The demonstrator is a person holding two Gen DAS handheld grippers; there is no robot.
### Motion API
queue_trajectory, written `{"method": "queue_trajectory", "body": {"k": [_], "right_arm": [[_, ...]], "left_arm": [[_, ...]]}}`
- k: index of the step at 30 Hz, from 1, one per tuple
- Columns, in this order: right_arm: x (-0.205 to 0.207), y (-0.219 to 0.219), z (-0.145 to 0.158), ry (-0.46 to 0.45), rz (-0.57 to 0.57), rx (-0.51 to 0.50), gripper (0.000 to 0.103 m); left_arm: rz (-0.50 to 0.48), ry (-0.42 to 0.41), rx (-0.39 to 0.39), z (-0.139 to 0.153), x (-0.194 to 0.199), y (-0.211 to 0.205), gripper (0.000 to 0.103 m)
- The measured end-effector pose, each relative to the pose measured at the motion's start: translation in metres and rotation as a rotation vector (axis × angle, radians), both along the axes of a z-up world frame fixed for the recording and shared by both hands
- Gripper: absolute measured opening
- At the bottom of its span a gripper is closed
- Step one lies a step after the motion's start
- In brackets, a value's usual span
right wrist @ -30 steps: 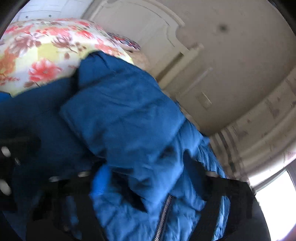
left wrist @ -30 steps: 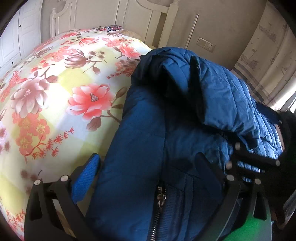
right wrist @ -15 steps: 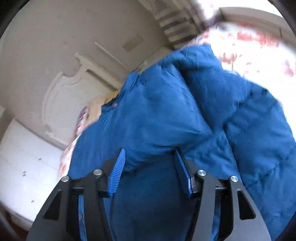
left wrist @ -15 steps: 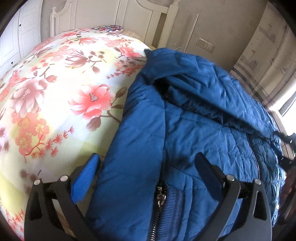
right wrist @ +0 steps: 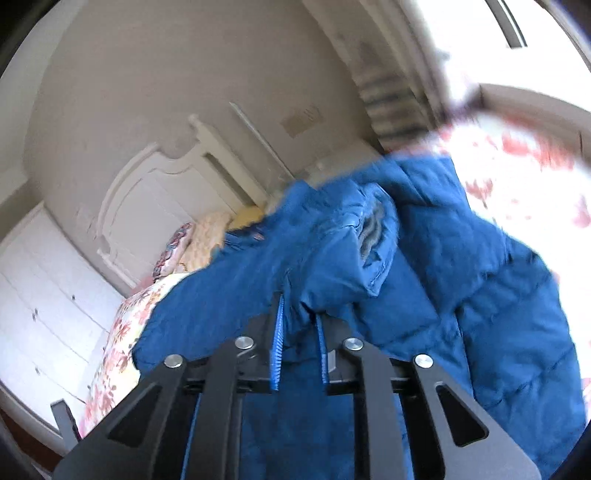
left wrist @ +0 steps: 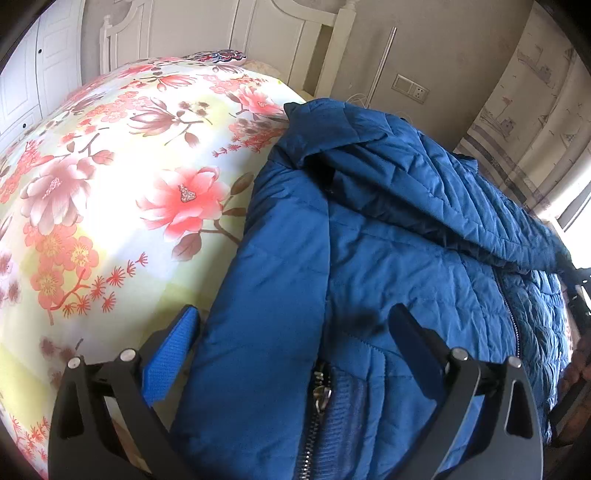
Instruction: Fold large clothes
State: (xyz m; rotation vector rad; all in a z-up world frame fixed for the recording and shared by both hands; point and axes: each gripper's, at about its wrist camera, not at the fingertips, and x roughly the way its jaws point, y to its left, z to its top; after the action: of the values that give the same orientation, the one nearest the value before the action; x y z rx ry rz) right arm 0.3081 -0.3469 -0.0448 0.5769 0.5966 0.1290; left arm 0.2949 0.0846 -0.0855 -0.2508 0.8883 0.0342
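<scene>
A blue quilted jacket (left wrist: 388, 258) lies on the floral bedspread (left wrist: 110, 206), with its zipper (left wrist: 317, 391) facing me and one part folded over the top. My left gripper (left wrist: 291, 332) is open wide, its fingers either side of the jacket's zipped hem, not gripping. In the right wrist view my right gripper (right wrist: 299, 328) is shut on a fold of the jacket (right wrist: 332, 258) and holds it raised. That view is blurred.
A white headboard (left wrist: 258, 33) and a pillow (right wrist: 173, 251) are at the bed's far end. White wardrobe doors (right wrist: 40, 295) stand beside the bed. A wall socket (left wrist: 410, 86) and curtains (left wrist: 535, 122) are to the right.
My right gripper has closed from open onto a fold of the jacket and lifted it. The folded part settled flatter. My left gripper has stayed open in place.
</scene>
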Motion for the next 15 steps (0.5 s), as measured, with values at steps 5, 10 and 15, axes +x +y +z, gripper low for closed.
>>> {"method": "queue_trajectory", "body": {"k": [5, 10, 15], "right_arm": [[-0.021, 0.001, 0.029, -0.087, -0.015, -0.008, 0.014], [-0.009, -0.018, -0.021, 0.15, -0.063, -0.002, 0.014], [-0.031, -0.029, -0.011, 0.162, -0.221, -0.043, 0.031]], "left_arm": [[0.0, -0.001, -0.003, 0.0, 0.0, 0.001, 0.101], [-0.001, -0.006, -0.017, 0.0, 0.0, 0.002, 0.101], [-0.002, -0.007, -0.018, 0.0, 0.001, 0.003, 0.101]]}}
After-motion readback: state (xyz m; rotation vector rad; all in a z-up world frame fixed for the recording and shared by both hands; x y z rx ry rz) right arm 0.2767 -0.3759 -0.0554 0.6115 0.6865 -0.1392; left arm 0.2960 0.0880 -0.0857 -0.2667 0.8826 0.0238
